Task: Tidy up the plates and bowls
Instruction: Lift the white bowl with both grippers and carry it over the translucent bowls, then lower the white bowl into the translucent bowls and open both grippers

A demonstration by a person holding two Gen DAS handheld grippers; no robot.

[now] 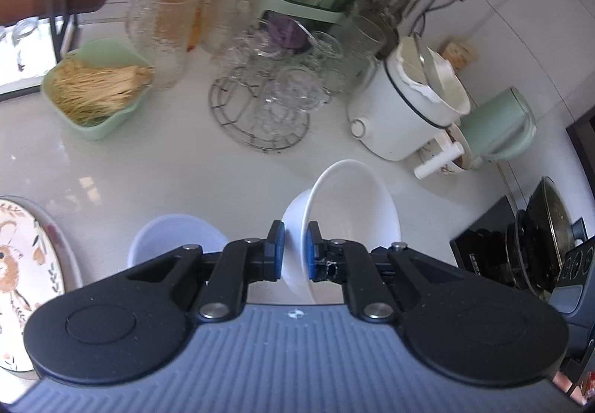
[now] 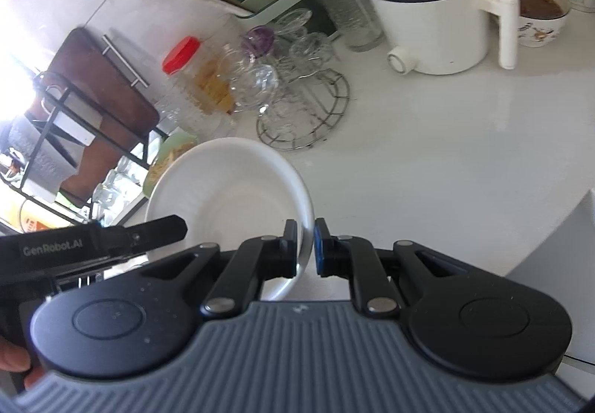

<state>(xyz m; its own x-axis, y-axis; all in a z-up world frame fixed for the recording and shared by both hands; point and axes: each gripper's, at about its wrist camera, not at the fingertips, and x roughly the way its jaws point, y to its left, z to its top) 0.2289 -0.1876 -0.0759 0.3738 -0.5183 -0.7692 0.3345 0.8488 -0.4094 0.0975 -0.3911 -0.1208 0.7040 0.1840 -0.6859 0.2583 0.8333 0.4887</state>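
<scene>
Both grippers are carrying bowls above the white counter (image 1: 186,160). The left gripper (image 1: 295,249) is pinched tight on the rim of a white bowl (image 1: 357,205). The bowl hangs tipped on its side, up in the air, nearer to us than the wire rack of glasses (image 1: 260,108). It looks like two bowls nested together, but I cannot be sure. The right gripper (image 2: 305,245) is also pinched tight on the rim of another white bowl (image 2: 230,190), held up on the near side of that same rack.

A pale blue bowl (image 1: 178,238) sits on the counter, well on the near side of the rack and just beside the painted plate (image 1: 22,264).

I think the job now is to carry the bowls to a stack. To do it well, keep each pinch firm, because a thin rim can slip. Move slowly. Keep the bowls away from the glasses and the white pot (image 1: 401,104). Set each bowl down flat before letting go.
</scene>
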